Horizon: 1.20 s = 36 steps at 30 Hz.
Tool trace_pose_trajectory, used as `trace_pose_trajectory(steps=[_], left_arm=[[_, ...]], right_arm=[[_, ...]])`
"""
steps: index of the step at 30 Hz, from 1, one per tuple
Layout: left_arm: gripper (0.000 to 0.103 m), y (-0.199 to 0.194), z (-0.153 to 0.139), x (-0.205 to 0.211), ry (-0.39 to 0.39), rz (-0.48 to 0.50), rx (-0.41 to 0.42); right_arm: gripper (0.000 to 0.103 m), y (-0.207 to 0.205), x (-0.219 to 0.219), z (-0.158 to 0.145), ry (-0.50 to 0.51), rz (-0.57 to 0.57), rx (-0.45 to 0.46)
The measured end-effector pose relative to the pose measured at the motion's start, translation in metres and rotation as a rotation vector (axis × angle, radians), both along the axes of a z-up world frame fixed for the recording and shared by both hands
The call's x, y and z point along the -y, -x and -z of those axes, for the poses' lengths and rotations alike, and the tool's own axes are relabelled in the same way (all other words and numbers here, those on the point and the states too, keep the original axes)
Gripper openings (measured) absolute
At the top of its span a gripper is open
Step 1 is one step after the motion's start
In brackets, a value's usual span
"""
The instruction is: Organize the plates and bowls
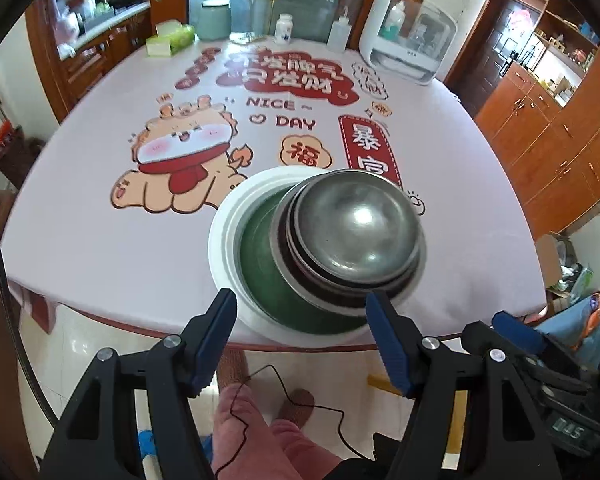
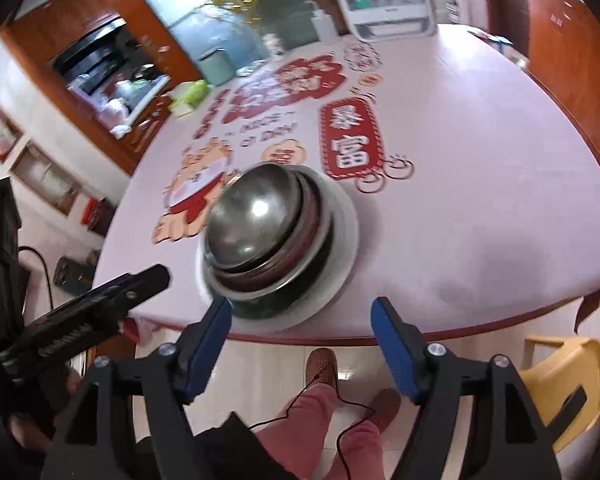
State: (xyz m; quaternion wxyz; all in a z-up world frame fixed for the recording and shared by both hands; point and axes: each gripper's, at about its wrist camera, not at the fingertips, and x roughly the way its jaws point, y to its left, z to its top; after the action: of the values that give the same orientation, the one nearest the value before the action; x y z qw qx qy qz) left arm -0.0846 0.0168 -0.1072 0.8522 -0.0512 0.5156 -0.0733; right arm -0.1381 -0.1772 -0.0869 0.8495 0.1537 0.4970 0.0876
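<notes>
Your left gripper (image 1: 300, 312) and right gripper (image 2: 300, 312) both stand wide, released, grasping nothing. At 12 o'clock beyond their tips: steel bowl (image 1: 356, 224) stacked on white plate (image 1: 224, 232), near table edge (image 1: 100, 312).

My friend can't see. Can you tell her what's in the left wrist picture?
A stack of dishes sits near the table's front edge: a shiny metal bowl upside down on top, a white plate at the bottom. The left gripper is open and empty just in front. The tablecloth shows a cartoon animal.
</notes>
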Motion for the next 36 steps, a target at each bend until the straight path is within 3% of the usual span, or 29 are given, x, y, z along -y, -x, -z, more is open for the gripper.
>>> trace_pose_trajectory(steps=[5, 10, 15, 19, 23, 26, 28, 36], left_arm=[[0.067, 0.029, -0.024, 0.009, -0.031, -0.024, 0.074], [0.079, 0.049, -0.050, 0.012, -0.040, -0.046, 0.138], [0.080, 0.058, -0.071, 0.013, -0.046, -0.061, 0.201], [0.084, 0.064, -0.077, 0.017, -0.091, -0.059, 0.246], [0.092, 0.068, -0.080, 0.011, -0.088, -0.086, 0.271], [0.095, 0.071, -0.078, 0.009, -0.097, -0.089, 0.268], [0.102, 0.073, -0.079, 0.007, -0.100, -0.095, 0.272], [0.102, 0.081, -0.082, -0.005, -0.115, -0.143, 0.284]], right_arm=[[0.084, 0.018, 0.001, -0.023, 0.029, -0.056, 0.023], [0.091, 0.033, 0.001, -0.045, 0.040, -0.073, 0.079], [0.094, 0.043, 0.003, -0.058, 0.069, -0.052, 0.106], [0.094, 0.048, 0.002, -0.059, 0.095, -0.004, 0.084], [0.095, 0.056, -0.006, -0.061, 0.116, 0.000, 0.112], [0.100, 0.057, -0.006, -0.060, 0.111, 0.010, 0.111], [0.103, 0.057, -0.008, -0.062, 0.113, 0.011, 0.121], [0.103, 0.055, -0.018, -0.060, 0.113, -0.009, 0.121]])
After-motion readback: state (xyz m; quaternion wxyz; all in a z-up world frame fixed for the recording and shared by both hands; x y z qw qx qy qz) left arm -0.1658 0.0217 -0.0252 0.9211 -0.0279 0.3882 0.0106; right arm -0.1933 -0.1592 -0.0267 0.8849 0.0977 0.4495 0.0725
